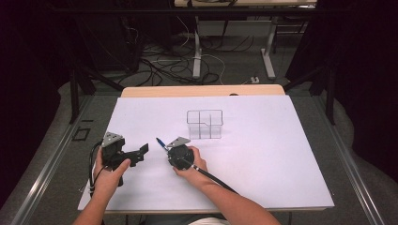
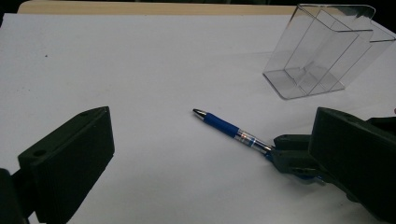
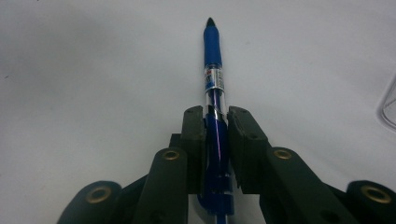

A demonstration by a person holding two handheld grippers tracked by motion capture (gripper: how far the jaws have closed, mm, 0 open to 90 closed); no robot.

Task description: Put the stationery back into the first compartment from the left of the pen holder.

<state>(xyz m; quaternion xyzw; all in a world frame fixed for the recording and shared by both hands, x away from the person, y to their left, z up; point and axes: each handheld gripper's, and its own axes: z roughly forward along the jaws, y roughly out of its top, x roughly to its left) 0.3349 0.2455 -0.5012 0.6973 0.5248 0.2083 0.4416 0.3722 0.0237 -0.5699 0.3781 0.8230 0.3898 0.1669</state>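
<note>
Firmly clamped in the right hand-held gripper [image 3: 215,119]: a blue pen [image 3: 213,60], clear-barrelled, seemingly capless; left hand-held gripper [image 2: 210,154] gapes.

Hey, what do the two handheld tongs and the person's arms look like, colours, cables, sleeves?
Both tongs are black. The left tongs have broad ribbed jaws, a grey plate on top and a looping black cable. The right tongs have brass-coloured pivot pins, a grey plate and a thick black cable trailing back. The forearms are bare, no sleeves.

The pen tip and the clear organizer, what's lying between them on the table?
Nothing: in the left gripper view, bare white table surface separates the pen tip from the clear organizer.
</note>
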